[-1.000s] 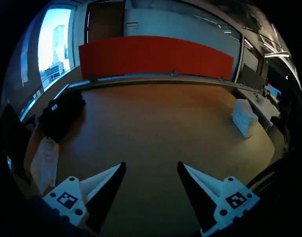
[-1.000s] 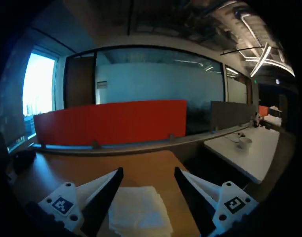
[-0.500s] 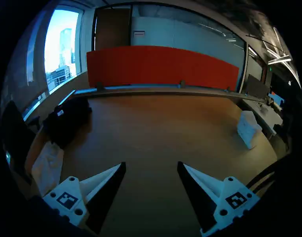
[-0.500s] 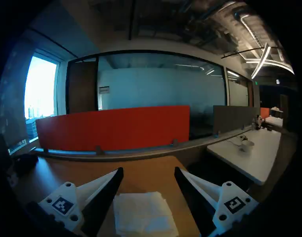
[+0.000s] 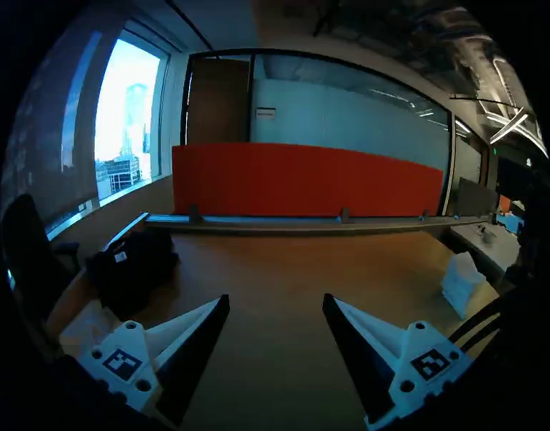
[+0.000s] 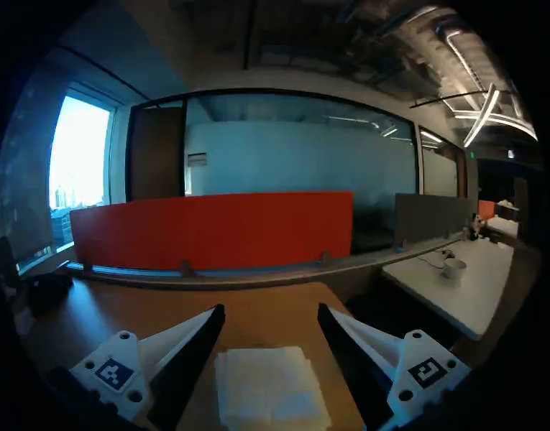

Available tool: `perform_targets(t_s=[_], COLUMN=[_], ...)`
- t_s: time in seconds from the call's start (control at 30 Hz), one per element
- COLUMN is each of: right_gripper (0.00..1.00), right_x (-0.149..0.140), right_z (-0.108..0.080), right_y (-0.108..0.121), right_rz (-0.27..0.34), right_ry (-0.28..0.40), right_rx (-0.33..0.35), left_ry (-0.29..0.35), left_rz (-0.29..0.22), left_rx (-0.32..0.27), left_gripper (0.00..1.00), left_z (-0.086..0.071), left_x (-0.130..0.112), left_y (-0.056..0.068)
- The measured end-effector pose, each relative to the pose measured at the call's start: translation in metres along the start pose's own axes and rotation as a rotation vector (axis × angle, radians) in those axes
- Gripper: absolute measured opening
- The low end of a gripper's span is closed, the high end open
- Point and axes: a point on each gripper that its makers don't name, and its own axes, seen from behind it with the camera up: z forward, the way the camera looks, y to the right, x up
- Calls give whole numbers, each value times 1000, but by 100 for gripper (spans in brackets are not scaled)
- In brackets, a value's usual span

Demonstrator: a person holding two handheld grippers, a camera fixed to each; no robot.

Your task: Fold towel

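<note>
Wood table (image 5: 289, 266), red divider (image 5: 303, 179) behind, left gripper view: left claw (image 5: 275, 297) spread, empty; white folded towel (image 5: 460, 284) near the table's right edge. Right gripper view: right claw (image 6: 270, 307) spread, empty, towel just ahead between its fingers. Judged soft, light, limp: pinch at corners.

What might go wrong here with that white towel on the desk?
The folded towel lies close to the desk edge; a nudge from the open right tool might slide it off. Pinching only its top layer could undo the fold.
</note>
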Motion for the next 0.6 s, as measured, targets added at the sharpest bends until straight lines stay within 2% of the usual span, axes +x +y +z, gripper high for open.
perform_targets(t_s=[0.4, 0.6], right_gripper=[100, 100], right_x=[4, 10], right_z=[-5, -5], right_y=[-23, -43], right_rz=[-25, -30], right_ry=[1, 12], right_rx=[38, 59], left_ry=[144, 179], left_rz=[-2, -16], left_rx=[26, 24], left_gripper=[96, 96], left_z=[19, 24], left_x=[49, 62], left_y=[-12, -14])
